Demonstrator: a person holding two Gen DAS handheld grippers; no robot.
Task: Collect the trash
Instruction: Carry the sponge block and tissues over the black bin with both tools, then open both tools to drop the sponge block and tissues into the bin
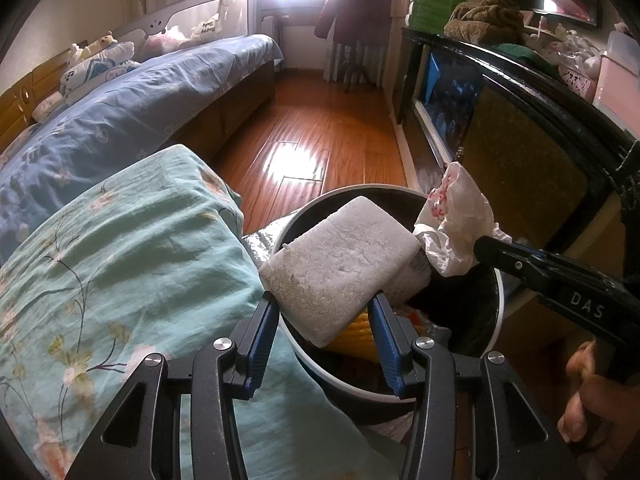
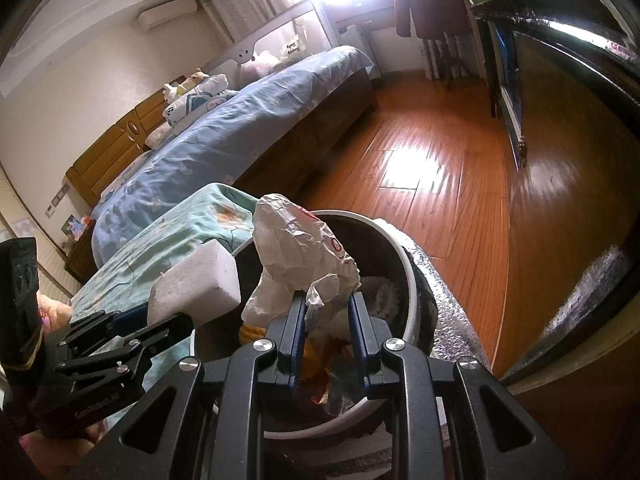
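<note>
Left wrist view shows my left gripper point(image 1: 325, 312) pinching a white foam block point(image 1: 340, 266) by its near edge, with both blue pads pressed on its sides. The block hangs over the near-left part of the trash bin point(image 1: 496, 320), above its white rim. In this view my right gripper point(image 1: 486, 246) comes in from the right edge, and I see only its dark tip, touching a crumpled white paper point(image 1: 456, 224) over the far-right side of the bin. A hand point(image 1: 592, 396) shows at the lower right corner.

The right wrist view shows what the first one hides: my right gripper point(image 2: 327, 312) has its fingers narrowly spread and closed on the lower fold of the crumpled white paper point(image 2: 300, 248), which stands up above the middle of the trash bin point(image 2: 408, 280). Here the foam block point(image 2: 196, 284) is at the left rim, held by my left gripper point(image 2: 168, 320) from the side. Inside the bin I see yellow and orange trash and something white and ruffled.

A teal flowered cloth point(image 1: 120, 260) touches the left side of the bin. Beyond the bin the wooden floor point(image 2: 440, 160) lies open between the bed point(image 2: 240, 132) and the dark cabinet point(image 1: 500, 128).
</note>
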